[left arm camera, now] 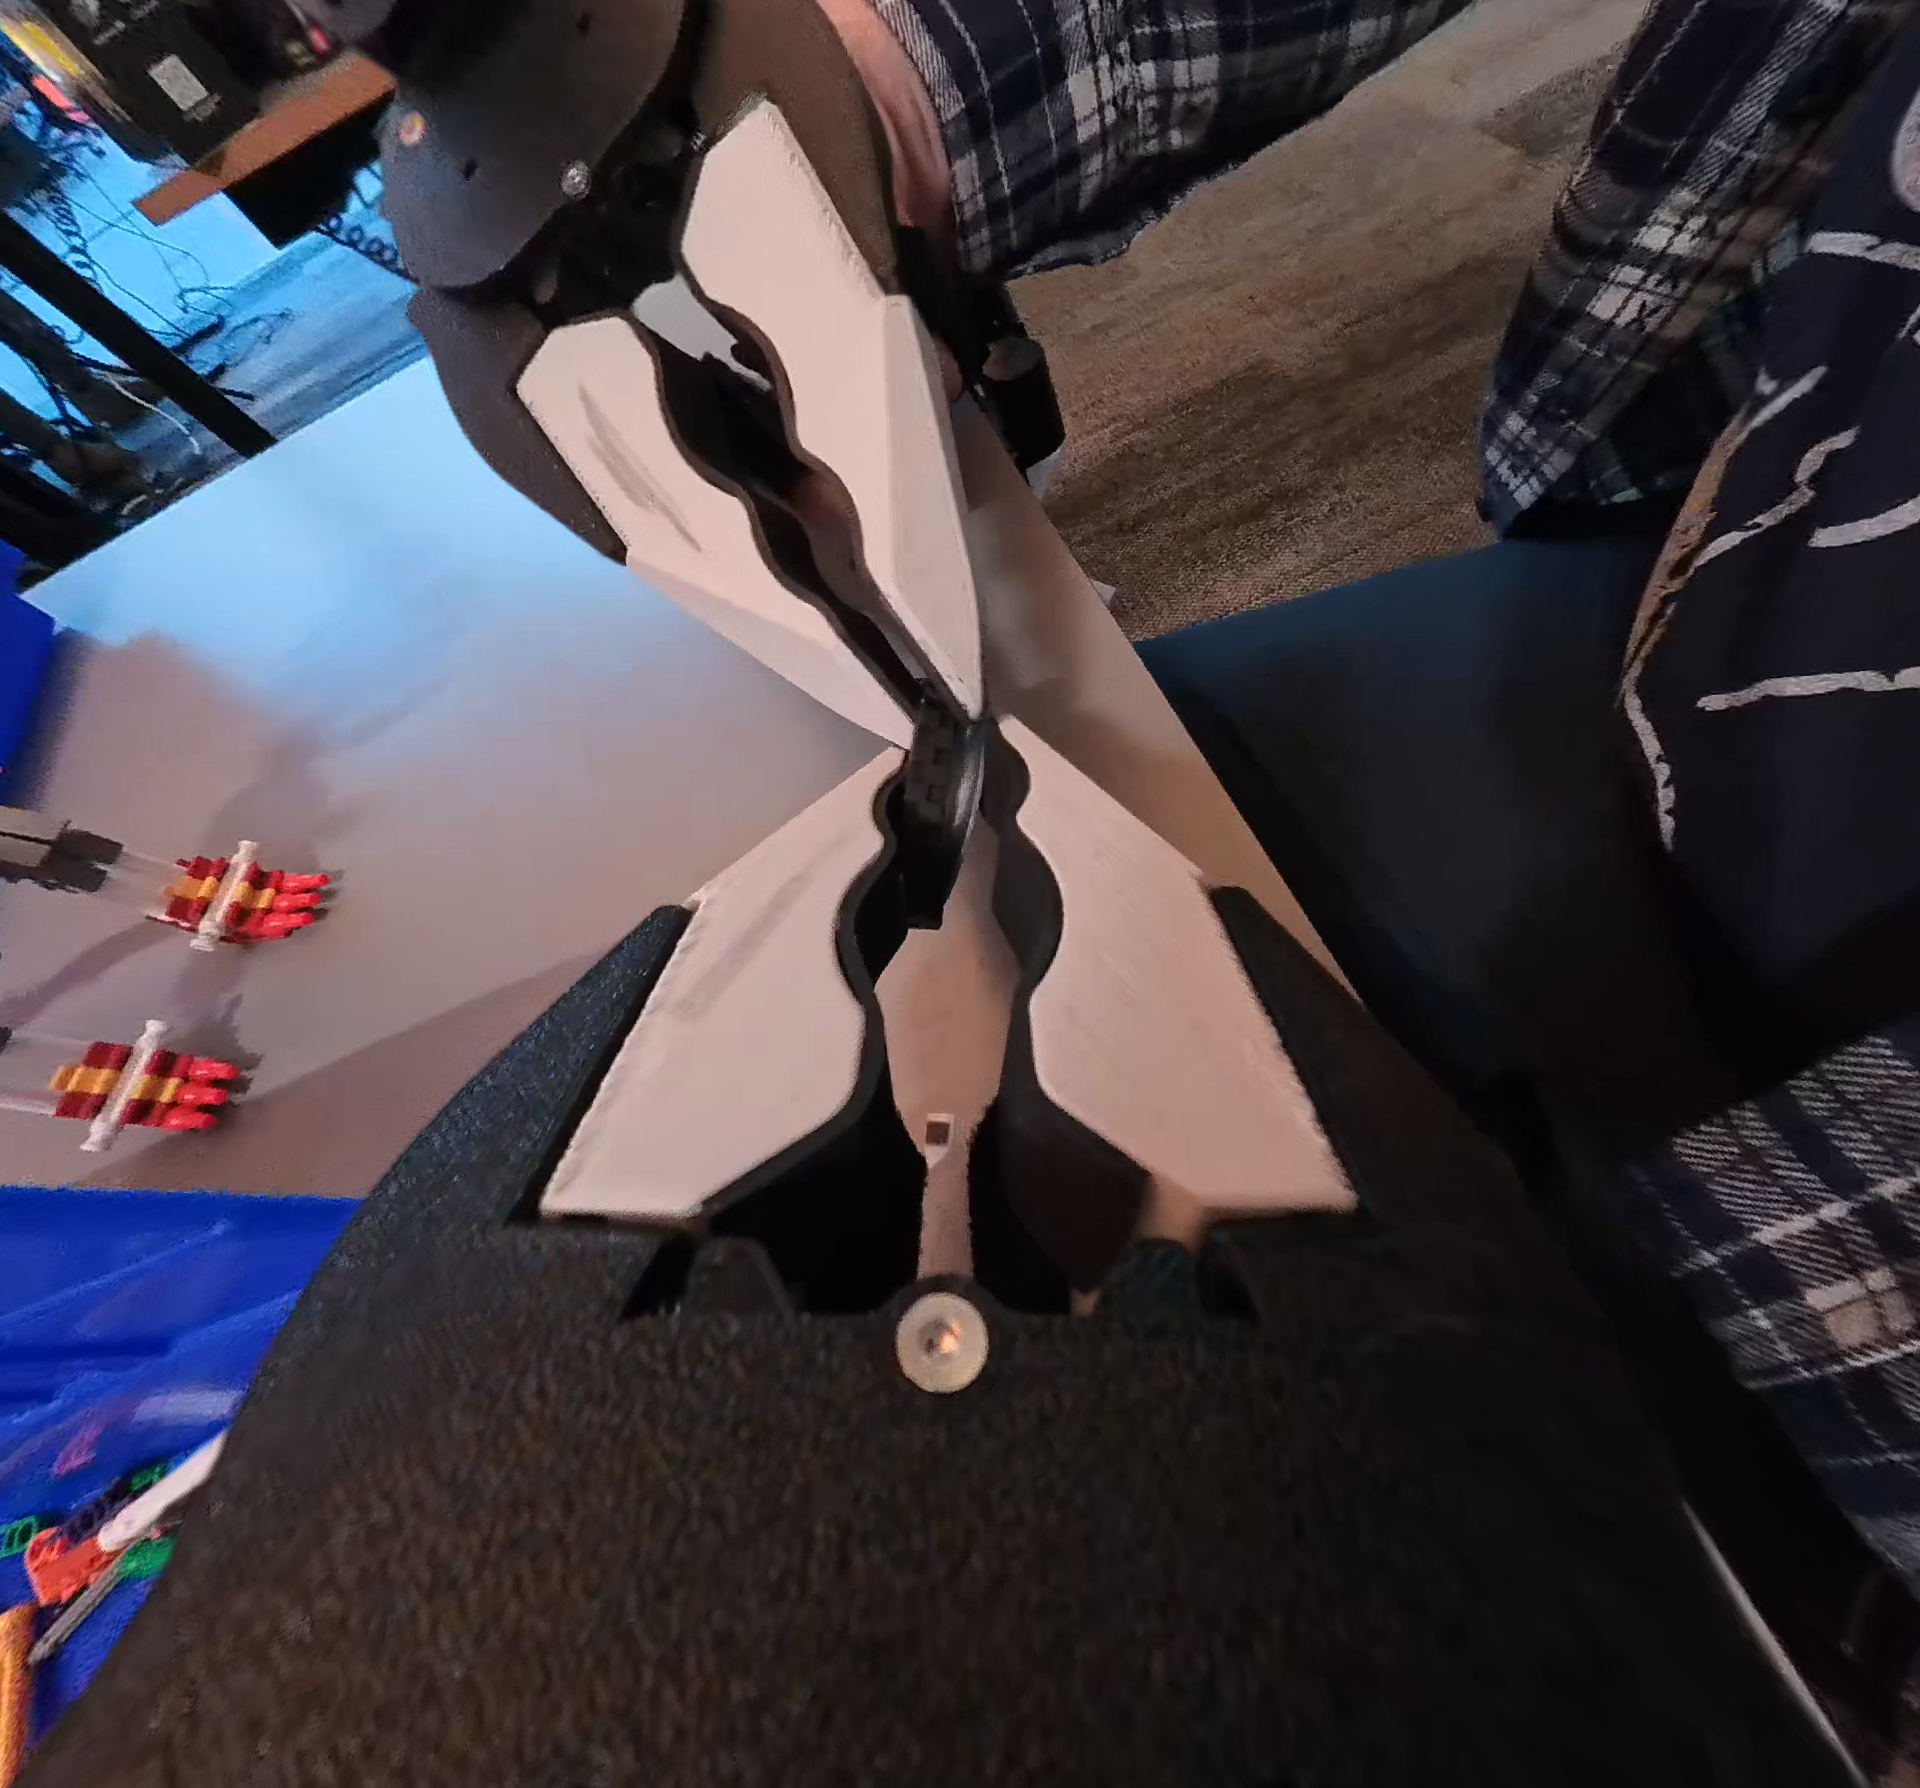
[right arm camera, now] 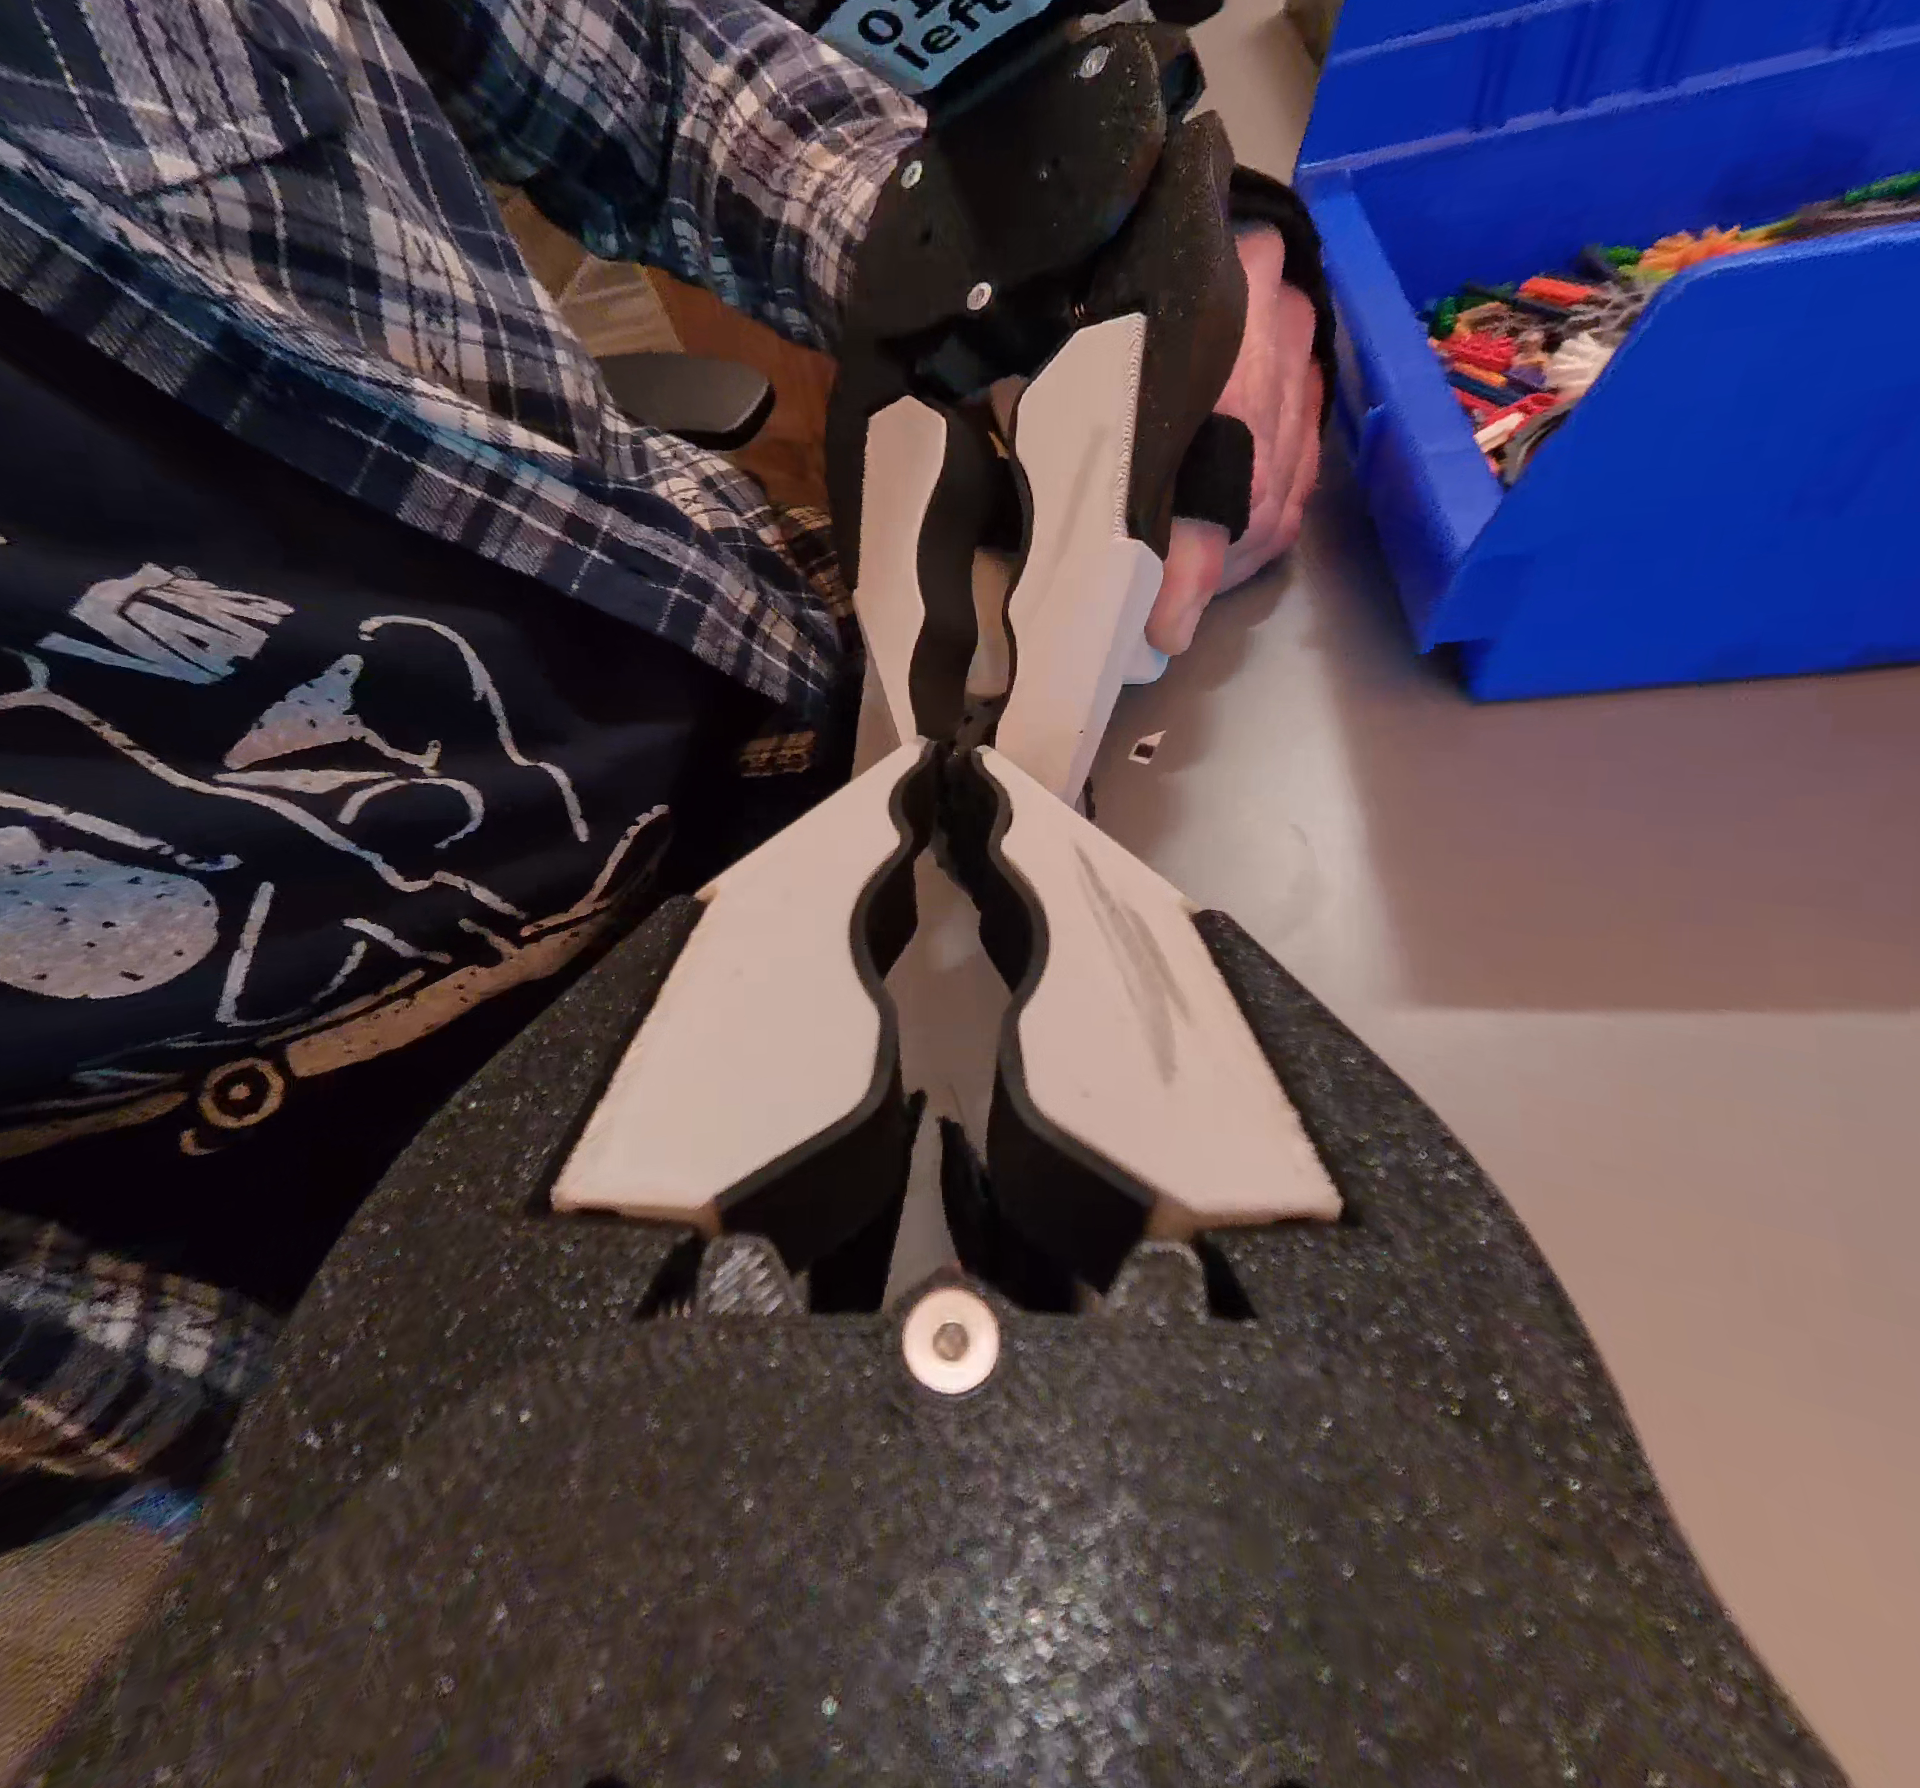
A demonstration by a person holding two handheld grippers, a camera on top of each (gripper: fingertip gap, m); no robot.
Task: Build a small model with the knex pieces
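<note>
My two grippers meet tip to tip just above the near edge of the grey table (left arm camera: 436, 699). In the left wrist view my left gripper (left arm camera: 943, 782) is shut on a small black toothed plastic part (left arm camera: 940, 819), which stands upright between its fingertips. The right gripper (left arm camera: 951, 699) comes down from the upper left and is pinched on the top end of the same part. In the right wrist view my right gripper (right arm camera: 951, 767) is shut, with the black part (right arm camera: 961, 808) between its tips. The left gripper (right arm camera: 961, 730) reaches down to it from above.
Two red and yellow brick assemblies (left arm camera: 244, 891) (left arm camera: 145, 1084) lie on the table at the left. A blue bin (right arm camera: 1662, 512) of mixed coloured pieces stands at the right, also seen in the left wrist view (left arm camera: 125, 1323). A tiny white piece (right arm camera: 1143, 749) lies beside the grippers. A person's plaid sleeve (right arm camera: 312, 232) is close.
</note>
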